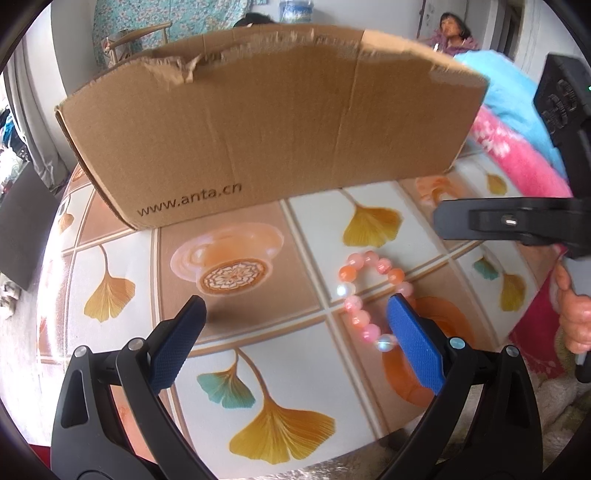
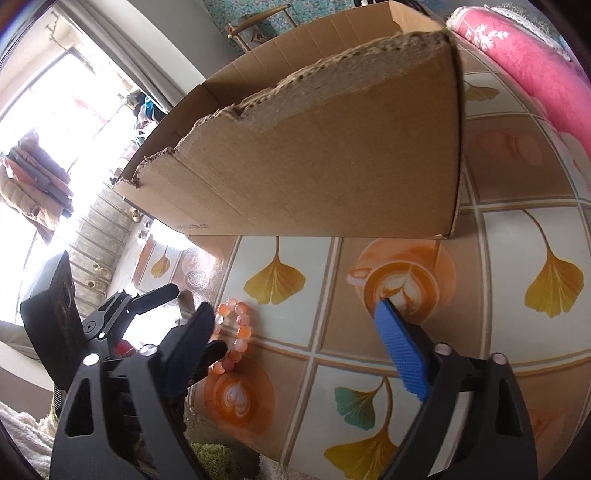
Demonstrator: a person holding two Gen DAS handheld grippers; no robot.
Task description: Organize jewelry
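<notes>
Pink bracelet touches open left gripper's right finger.

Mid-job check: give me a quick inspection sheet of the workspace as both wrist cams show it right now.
Surface: table under a glossy cloth printed with ginkgo leaves and coffee cups.
Job's things: pink and orange bead bracelet lying flat on the cloth; open cardboard box with a torn rim standing behind it.
Clutter: nothing seen on the table.
Grippers: left gripper open, its right finger beside the bracelet; right gripper open, holding nothing.
Cables: nothing seen.
Surroundings: pink blanket past the box, a seated person, a bright window.
</notes>
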